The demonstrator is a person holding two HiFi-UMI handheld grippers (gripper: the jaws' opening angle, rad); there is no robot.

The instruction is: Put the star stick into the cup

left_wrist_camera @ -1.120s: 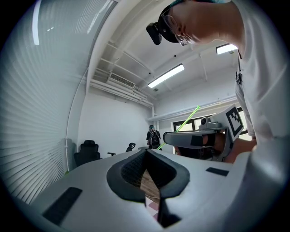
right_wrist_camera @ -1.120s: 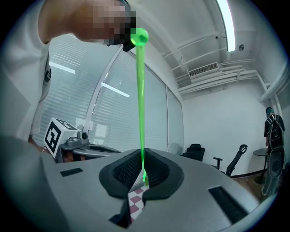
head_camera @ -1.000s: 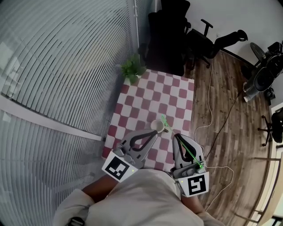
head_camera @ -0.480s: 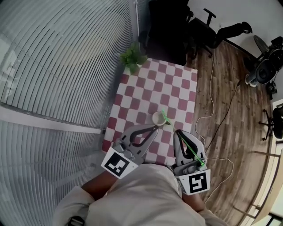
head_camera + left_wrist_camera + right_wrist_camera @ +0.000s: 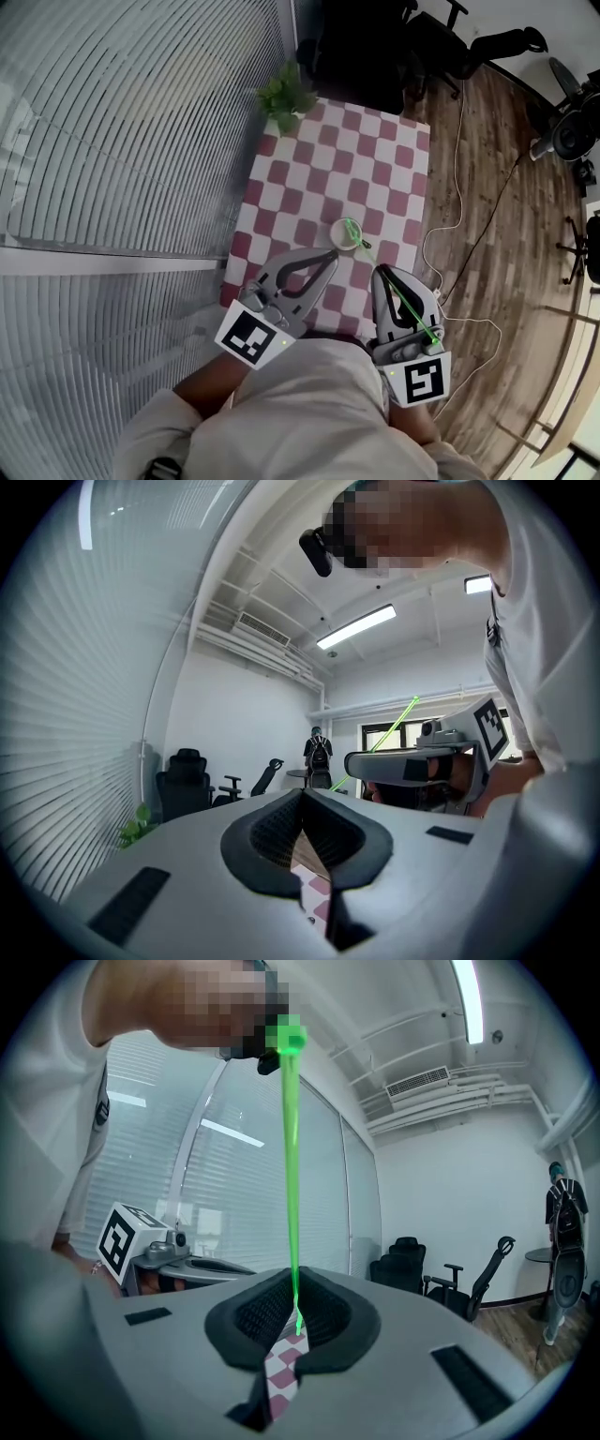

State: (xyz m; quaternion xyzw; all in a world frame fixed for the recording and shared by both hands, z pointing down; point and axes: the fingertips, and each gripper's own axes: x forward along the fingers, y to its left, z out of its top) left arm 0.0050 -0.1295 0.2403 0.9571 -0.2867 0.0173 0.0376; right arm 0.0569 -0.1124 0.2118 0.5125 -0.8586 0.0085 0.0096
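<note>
Right gripper (image 5: 292, 1327) of mine is squeezed shut on the green star stick (image 5: 289, 1147), near its front end. The long part leans back over the gripper. It looks thin, light and bendy, so I think a soft pinch there is right. Its front end is over the white cup (image 5: 334, 236) on the checkered table (image 5: 309, 187); I cannot tell if it is inside. My left gripper (image 5: 302, 803) is shut on nothing, near the cup.
</note>
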